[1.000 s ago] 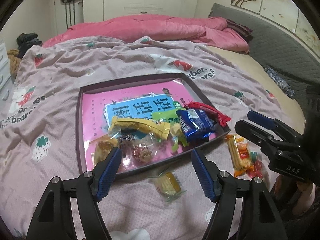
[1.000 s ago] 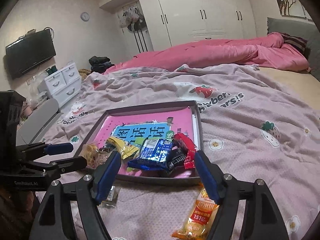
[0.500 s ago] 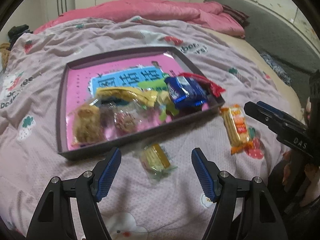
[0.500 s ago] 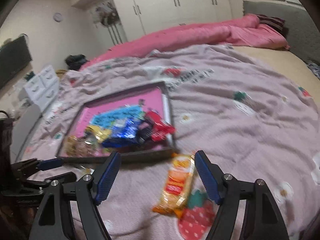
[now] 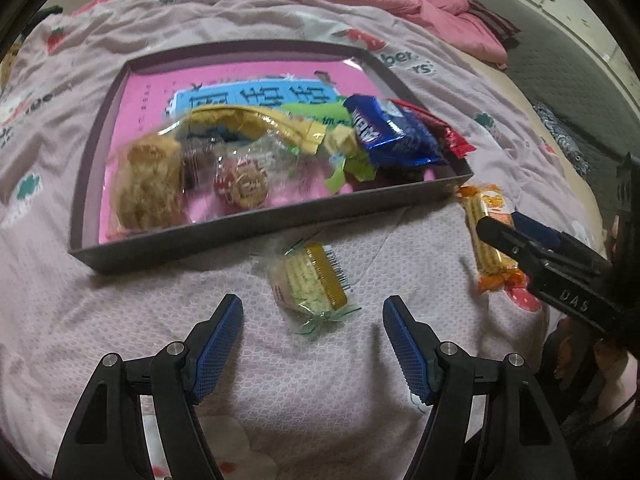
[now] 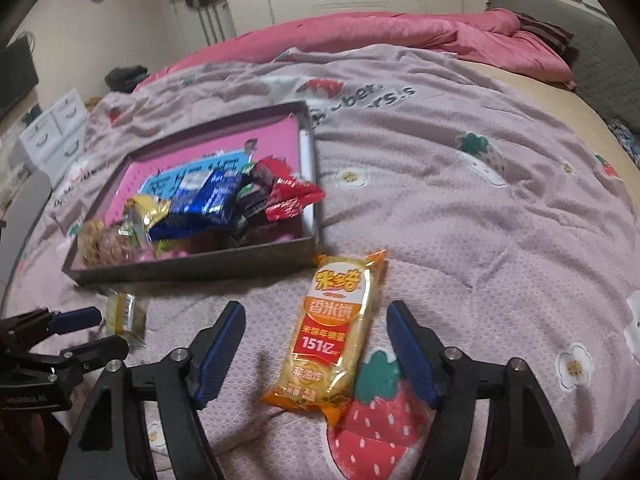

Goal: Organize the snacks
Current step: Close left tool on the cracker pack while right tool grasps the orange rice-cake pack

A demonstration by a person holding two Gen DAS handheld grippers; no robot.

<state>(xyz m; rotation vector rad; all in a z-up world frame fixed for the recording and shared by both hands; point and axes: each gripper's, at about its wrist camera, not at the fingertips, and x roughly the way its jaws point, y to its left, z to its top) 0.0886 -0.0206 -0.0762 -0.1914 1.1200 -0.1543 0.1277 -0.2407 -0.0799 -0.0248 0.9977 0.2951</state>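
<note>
We hold the left gripper [image 5: 313, 308] with its jaws spread, the small clear-wrapped biscuit [image 5: 310, 282] lying on the pink bedspread [image 5: 280, 380] just ahead of and between the fingertips, untouched, just outside the near wall of the snack-filled tray [image 5: 256, 232]. Our right gripper [image 6: 316, 314], whose jaws have just been closing, is still parted around the orange rice-cracker packet [image 6: 332, 340], pads clear of it. That packet lies off the tray's near right corner, with open bedspread to its right.
</note>
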